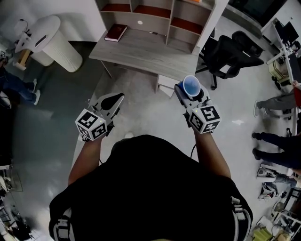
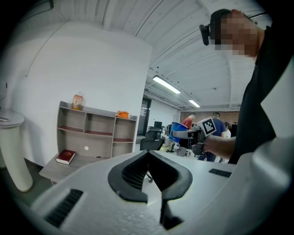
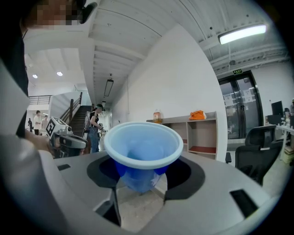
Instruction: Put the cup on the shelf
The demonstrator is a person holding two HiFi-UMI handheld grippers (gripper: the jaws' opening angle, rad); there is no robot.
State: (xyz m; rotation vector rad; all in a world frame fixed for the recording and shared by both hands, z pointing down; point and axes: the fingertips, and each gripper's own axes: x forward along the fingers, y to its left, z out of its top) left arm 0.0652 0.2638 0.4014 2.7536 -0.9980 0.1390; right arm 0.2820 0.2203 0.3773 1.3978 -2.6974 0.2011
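Note:
A blue plastic cup [image 1: 191, 86] stands upright between the jaws of my right gripper [image 1: 188, 88], which is shut on its lower wall. In the right gripper view the cup [image 3: 142, 151] fills the middle, its open mouth towards the camera, and the right gripper [image 3: 143, 173] clasps it from both sides. The wooden shelf [image 1: 155, 10] with open compartments rises from a grey desk [image 1: 141, 51] ahead of both hands. My left gripper [image 1: 119, 97] is held at the left, shut with nothing in it. The left gripper [image 2: 148, 154] points towards the shelf [image 2: 96, 132], with the cup [image 2: 178, 130] off to its right.
A dark red book [image 1: 115, 32] lies on the desk's left end. A white ribbed bin [image 1: 59, 43] stands to the left, a black office chair [image 1: 230, 52] to the right of the desk. People's legs [image 1: 277, 101] are at the far right. An orange thing [image 3: 198, 114] tops the shelf.

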